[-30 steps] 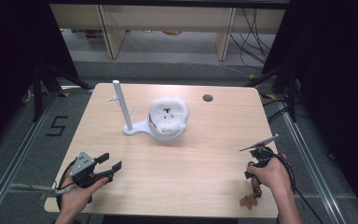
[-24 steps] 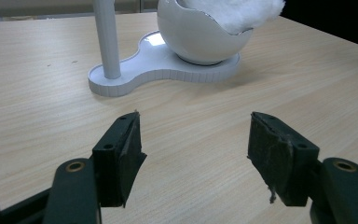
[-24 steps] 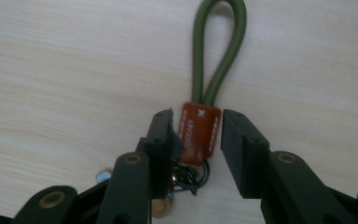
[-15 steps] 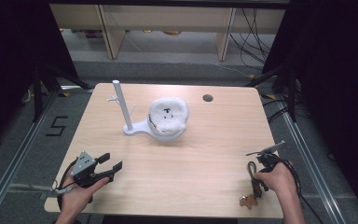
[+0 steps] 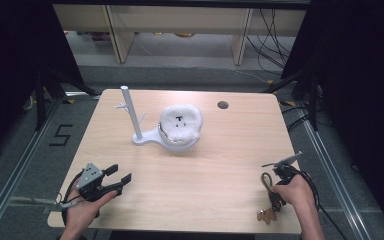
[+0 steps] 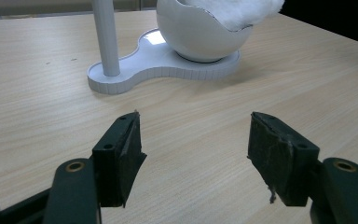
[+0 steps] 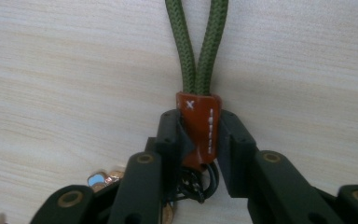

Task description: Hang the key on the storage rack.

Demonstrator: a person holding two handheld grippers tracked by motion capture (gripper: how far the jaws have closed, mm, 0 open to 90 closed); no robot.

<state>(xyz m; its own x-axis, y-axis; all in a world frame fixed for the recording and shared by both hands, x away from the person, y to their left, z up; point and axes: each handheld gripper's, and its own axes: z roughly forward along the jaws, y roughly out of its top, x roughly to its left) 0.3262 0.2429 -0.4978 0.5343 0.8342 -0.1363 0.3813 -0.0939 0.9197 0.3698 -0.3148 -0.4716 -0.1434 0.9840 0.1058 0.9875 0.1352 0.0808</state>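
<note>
Two green cords (image 7: 196,44) (orange clasp (image 7: 198,128)), w/ charms.

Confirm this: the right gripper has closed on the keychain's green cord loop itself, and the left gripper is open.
Not quite. The right gripper grips the keychain's orange tab, below the green cord loop, as the right gripper view shows. The left gripper is open.

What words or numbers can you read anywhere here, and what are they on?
"5": black mark on the floor left of the table.
"X": white mark on the orange-brown tab of the green cord, between the right gripper jaws.
White print beside that mark: too small to read.
</note>
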